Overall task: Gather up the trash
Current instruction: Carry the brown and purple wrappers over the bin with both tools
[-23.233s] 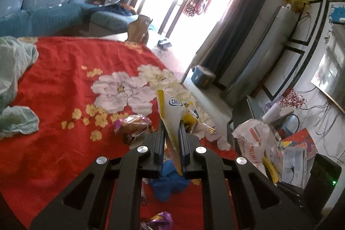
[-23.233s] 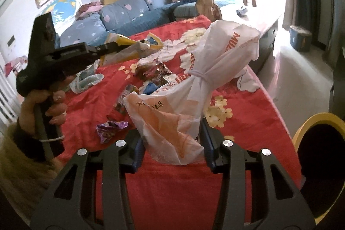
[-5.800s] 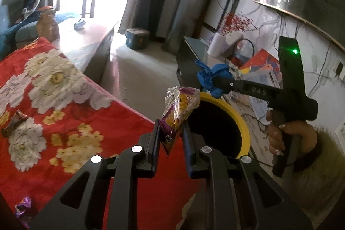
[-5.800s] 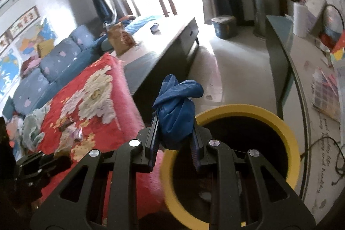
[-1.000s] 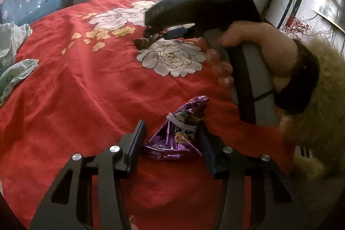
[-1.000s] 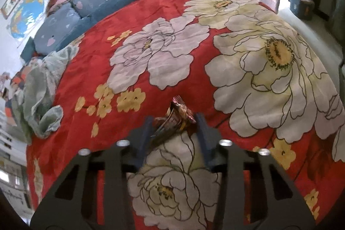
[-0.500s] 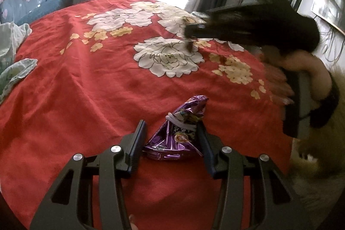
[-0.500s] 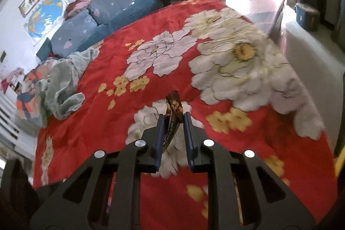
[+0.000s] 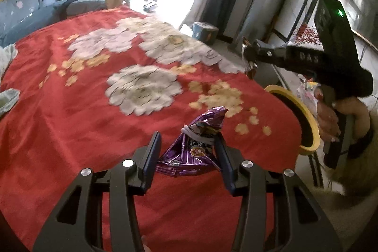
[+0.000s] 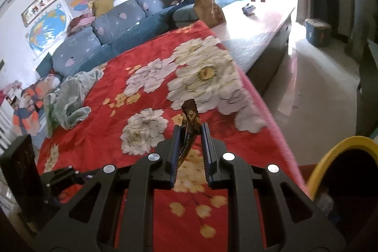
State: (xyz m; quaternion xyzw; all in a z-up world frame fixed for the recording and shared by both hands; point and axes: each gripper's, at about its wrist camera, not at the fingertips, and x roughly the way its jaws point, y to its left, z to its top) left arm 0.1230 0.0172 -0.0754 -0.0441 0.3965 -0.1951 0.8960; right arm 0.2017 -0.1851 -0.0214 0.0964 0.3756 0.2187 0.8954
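While held over the red spread, both tools carry or flank trash:
Left gripper: jaws apart, either side of the purple foil wrapper; right finger against the foil, left finger just clear of it; cannot tell whether any pinch is on.
Purple foil wrapper: crumpled, peak upward, between the left fingers near the red blanket's front edge.
Right gripper: clamped narrow on the brown wrapper, raised above the blanket near its right edge.
Brown wrapper: thin, upright, top poking past the fingertips, lower end hanging between the pads.
Red blanket: white and yellow flowers, covering the wide surface.
Yellow-rimmed bin: dark inside, just beside the blanket's right front corner, below the right hand.
Green cloth: bunched at the blanket's left edge.
Blue sofa: beyond the far edge.
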